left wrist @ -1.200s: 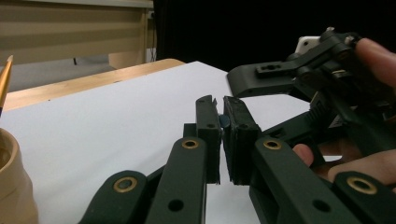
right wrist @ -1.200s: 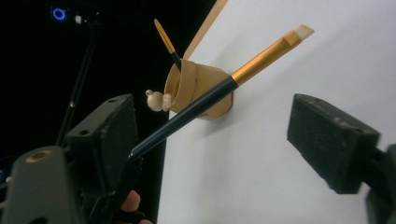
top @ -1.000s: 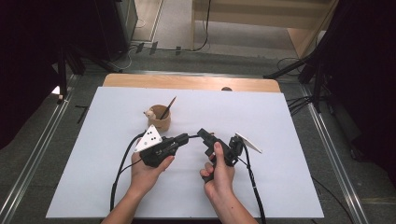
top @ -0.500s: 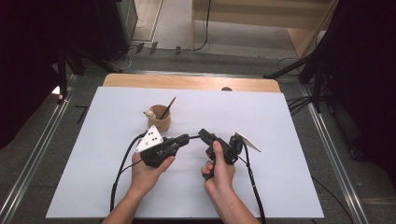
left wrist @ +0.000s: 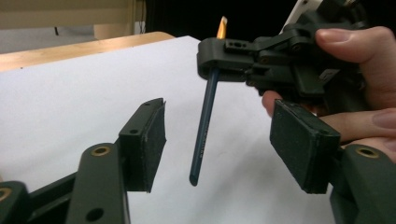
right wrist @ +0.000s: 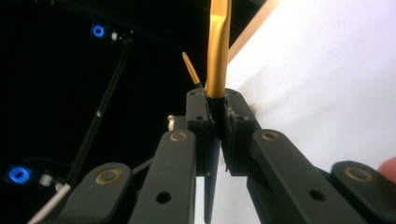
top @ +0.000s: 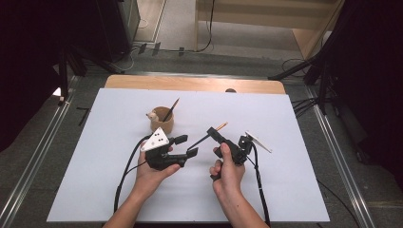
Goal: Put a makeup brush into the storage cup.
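My right gripper (top: pixel 212 132) (right wrist: pixel 218 100) is shut on a paintbrush (top: pixel 207 137) with a dark blue handle and a gold ferrule (right wrist: pixel 218 46), held above the white table sheet (top: pixel 290 185). In the left gripper view that gripper (left wrist: pixel 219 58) clamps the brush (left wrist: pixel 204 126) near its upper end, and the handle hangs slanted down. My left gripper (top: pixel 186 146) (left wrist: pixel 224 140) is open, its pads (left wrist: pixel 153 140) on either side of the handle's lower end without touching it.
A wooden cup (top: pixel 162 119) holding another brush (top: pixel 171 110) stands just behind my left hand, with a small pale figure (top: pixel 152 115) at its rim. The table's wooden back edge (top: pixel 190 83) lies beyond the sheet. Cables trail from both grippers toward the front.
The right gripper has shifted a little up and left with the brush, bringing the handle's free end between the left gripper's open jaws. The left hand has barely moved.
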Demonstrator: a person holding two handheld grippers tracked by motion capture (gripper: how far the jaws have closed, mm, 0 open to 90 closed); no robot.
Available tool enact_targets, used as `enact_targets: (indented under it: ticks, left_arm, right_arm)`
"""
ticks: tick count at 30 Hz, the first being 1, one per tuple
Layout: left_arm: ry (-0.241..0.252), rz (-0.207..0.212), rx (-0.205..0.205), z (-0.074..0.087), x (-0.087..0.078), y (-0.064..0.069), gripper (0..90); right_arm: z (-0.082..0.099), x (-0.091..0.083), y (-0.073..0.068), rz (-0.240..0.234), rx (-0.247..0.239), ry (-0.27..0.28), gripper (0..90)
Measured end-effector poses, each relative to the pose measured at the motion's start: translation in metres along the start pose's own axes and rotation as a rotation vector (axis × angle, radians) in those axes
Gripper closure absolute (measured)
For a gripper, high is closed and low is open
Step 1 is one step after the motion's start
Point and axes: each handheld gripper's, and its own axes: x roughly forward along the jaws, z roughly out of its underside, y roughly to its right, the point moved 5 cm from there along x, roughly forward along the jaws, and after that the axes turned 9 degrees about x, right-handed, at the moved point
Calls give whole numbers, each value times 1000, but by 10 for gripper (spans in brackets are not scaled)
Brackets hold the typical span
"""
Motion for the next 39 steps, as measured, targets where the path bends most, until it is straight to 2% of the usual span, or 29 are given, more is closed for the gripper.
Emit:
enact_targets:
  ticks: [2,4,5,6,7,8,9,10,11,12,17,19,20,21,22,23,26,27,28,29,34,35,39]
  left_arm:
    - [-6,2,-5,1,2,1,367]
    - [-17,4,-1,2,3,1,366]
    - [-22,0,2,2,4,1,373]
    - [-24,0,2,2,4,1,373]
    - [-22,0,0,2,4,1,390]
    - [-19,1,4,2,4,2,399]
    - [-19,1,4,2,4,2,413]
    - [-23,4,8,2,4,2,423]
    - [-25,3,11,2,4,3,433]
    - [-27,5,17,2,5,4,433]
    - [-46,10,41,3,8,8,476]
    - [-48,8,52,3,9,9,496]
    - [-48,8,52,3,9,9,503]
    - [-50,5,53,3,9,9,510]
    - [-50,5,53,3,9,9,517]
    - [-48,5,56,2,9,10,530]
    - [-47,8,56,2,9,10,567]
    - [-47,12,54,2,9,11,580]
    - [-46,14,55,2,9,11,580]
    - [-48,15,55,2,9,12,598]
    - [-48,19,53,2,10,13,653]
    - [-50,20,52,2,10,12,710]
    - [-53,22,50,2,9,12,766]
  right_arm:
    - [-1,-2,-3,20,-77,-1,842]
    - [-1,-3,-6,22,-123,-11,842]
    - [-1,-5,-12,36,-200,-9,842]
    - [-1,-5,-12,36,-200,-9,842]
    - [1,-6,-16,46,-258,-13,842]
    - [2,-6,-18,48,-288,-18,842]
    - [2,-6,-18,48,-288,-18,842]
    - [4,-7,-23,58,-354,-26,842]
    - [5,-8,-26,71,-398,-25,842]
    - [5,-8,-26,71,-398,-25,842]
    - [11,-9,-38,114,-590,-21,842]
    - [17,-9,-44,145,-708,-29,842]
    - [17,-9,-44,145,-708,-29,842]
    - [21,-8,-47,150,-750,-49,842]
    - [21,-8,-47,150,-750,-49,842]
    - [25,-7,-49,157,-783,-63,841]
    - [28,-6,-49,157,-804,-79,841]
    - [31,-6,-50,164,-836,-85,842]
    - [31,-6,-50,164,-836,-85,842]
    - [33,-5,-51,169,-857,-93,842]
    - [37,-5,-53,165,-874,-109,841]
    - [38,-4,-53,162,-875,-117,841]
    - [39,-4,-53,159,-877,-126,842]
